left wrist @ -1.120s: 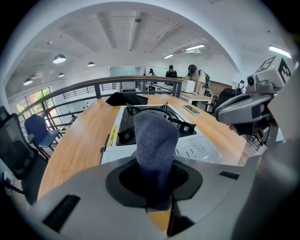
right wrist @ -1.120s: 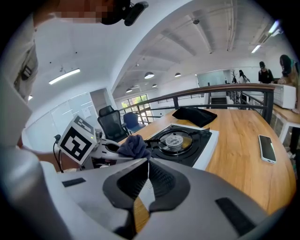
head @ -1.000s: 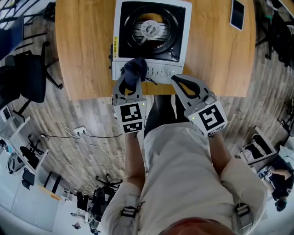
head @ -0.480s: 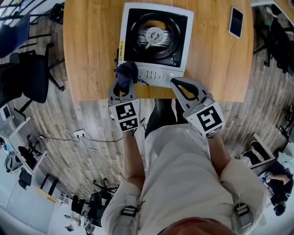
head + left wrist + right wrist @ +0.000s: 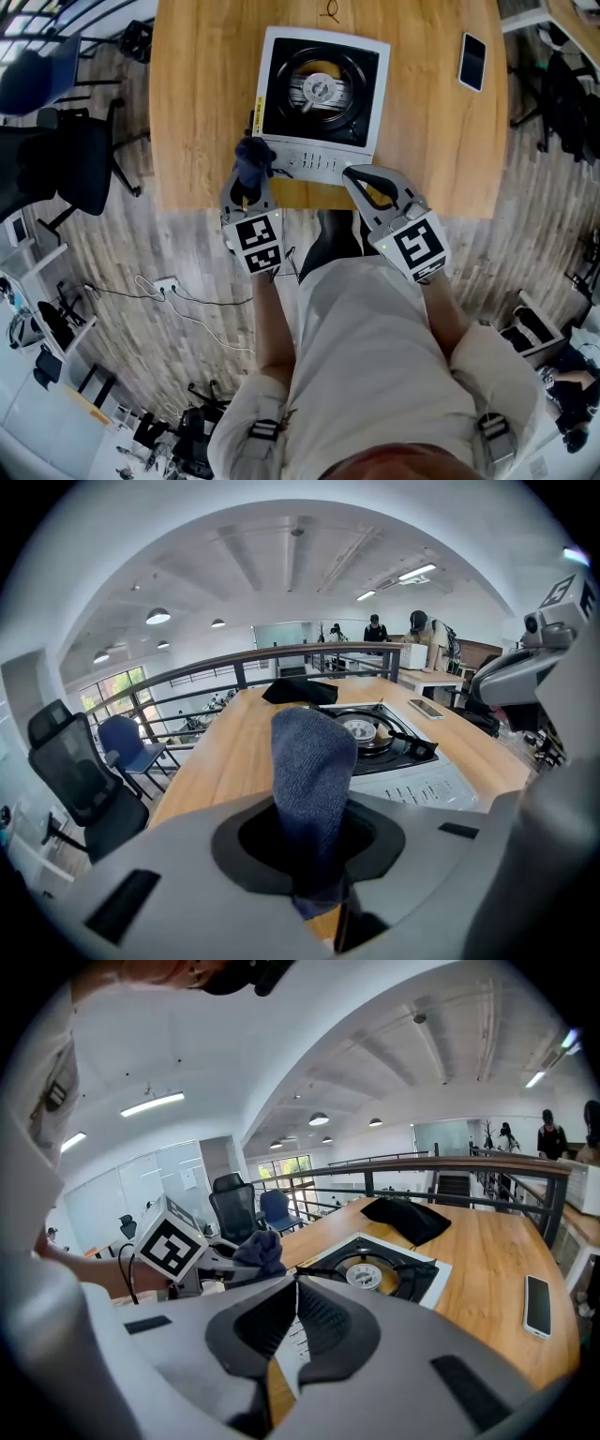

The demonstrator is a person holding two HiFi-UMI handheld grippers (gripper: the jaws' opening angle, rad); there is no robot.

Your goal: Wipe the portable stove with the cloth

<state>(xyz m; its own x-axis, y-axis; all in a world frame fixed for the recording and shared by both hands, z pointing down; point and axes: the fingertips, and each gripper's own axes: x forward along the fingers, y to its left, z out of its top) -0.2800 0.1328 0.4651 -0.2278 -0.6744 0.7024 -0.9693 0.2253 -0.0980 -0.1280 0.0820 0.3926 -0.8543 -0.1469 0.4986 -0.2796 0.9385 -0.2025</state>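
Far to the left of the stove [image 5: 323, 89], off the table [image 5: 197, 103], a dark chair [image 5: 80, 169] stands on the floor. Closer in, the left claw [image 5: 250, 187] reaches up to the stove's front left corner. Its two jaws pinch a dark blue cloth [image 5: 253, 159] – the cloth stands up between them like a soft bump. The cloth sits right at that corner, next to the row of buttons on the stove's white front strip. From here you cannot tell if the cloth touches the stove. The stove is white with a black top and a round burner in the middle, and it lies flat on the wooden table near the front edge. Behind the stove, at the far side of the table, lies a floppy black bag [image 5: 408, 1218]. Just right of the cloth, the right claw [image 5: 352, 174] points at the stove's front edge, near the buttons. Its jaws are pressed together with nothing between them. To the right of the stove, well apart from it, a phone [image 5: 472, 61] lies flat on the table.
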